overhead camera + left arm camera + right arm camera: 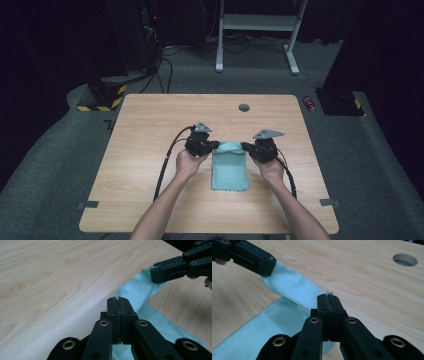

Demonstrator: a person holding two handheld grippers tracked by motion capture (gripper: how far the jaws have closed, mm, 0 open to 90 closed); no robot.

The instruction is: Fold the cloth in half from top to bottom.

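The teal cloth [230, 170] lies with its long axis running away from the person. The left gripper [216, 145] and the right gripper [244, 146] each clamp a far corner, lifting that edge off the wooden table [150, 130].

Light wooden table [150, 165] with rounded corners, filling the middle of the high view. Round cable hole [244, 107] near the far edge, upper centre. Teal cloth [230, 175] lying flat just below the centre of the frame, far end lifted off the wood. Black cable [164, 167] trailing across the left half.
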